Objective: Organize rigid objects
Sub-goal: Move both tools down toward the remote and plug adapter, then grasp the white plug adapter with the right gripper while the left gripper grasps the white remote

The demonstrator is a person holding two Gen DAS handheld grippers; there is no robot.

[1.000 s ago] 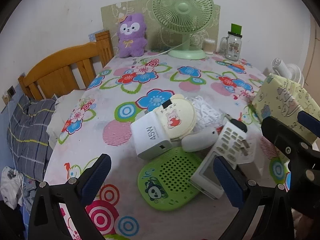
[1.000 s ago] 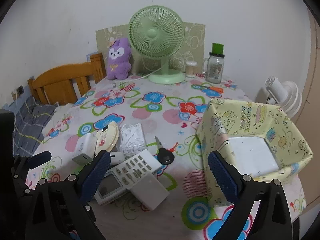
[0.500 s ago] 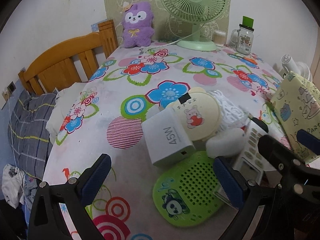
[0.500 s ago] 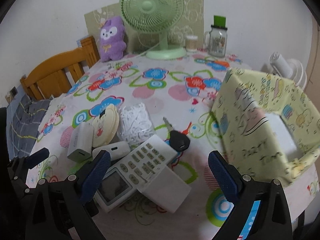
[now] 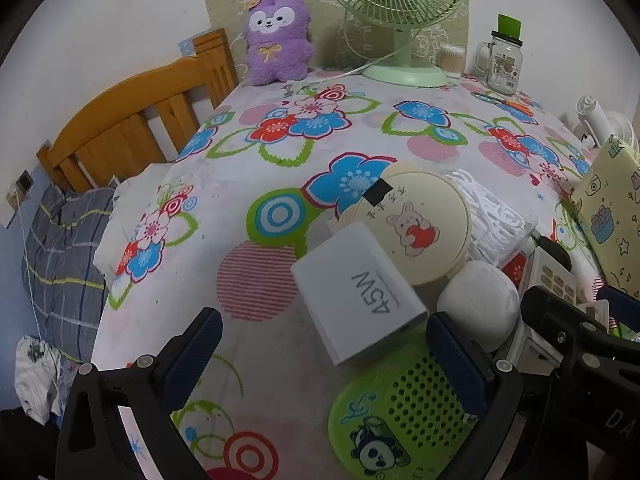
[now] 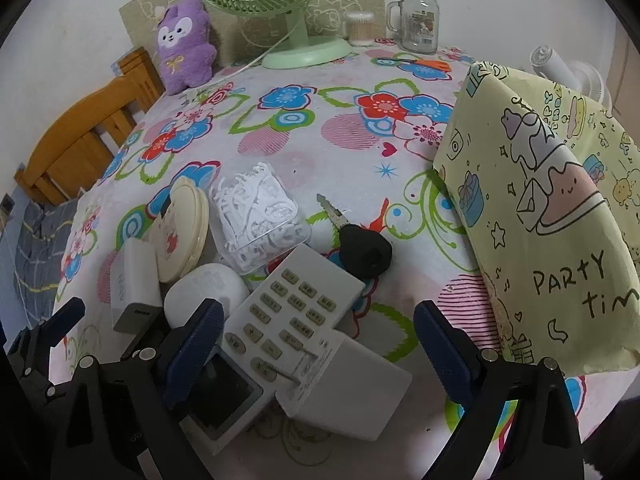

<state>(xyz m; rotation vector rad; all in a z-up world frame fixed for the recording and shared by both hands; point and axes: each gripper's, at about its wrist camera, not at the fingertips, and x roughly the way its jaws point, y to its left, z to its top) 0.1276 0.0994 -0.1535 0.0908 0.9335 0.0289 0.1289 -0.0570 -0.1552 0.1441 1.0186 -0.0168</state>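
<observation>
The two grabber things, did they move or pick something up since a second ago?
Both came down and closer to the pile. The left gripper now hangs wide open around the white 45W charger; the right gripper is wide open over the remote and small white box. Neither has grabbed anything. The pile, the key and the yellow bag stayed put.

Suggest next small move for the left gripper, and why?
Probably ease the left gripper forward and down around the white charger. Its jaws are open and empty, the charger lies just ahead between the fingers, on top of the pile and leaning on the green speaker.
</observation>
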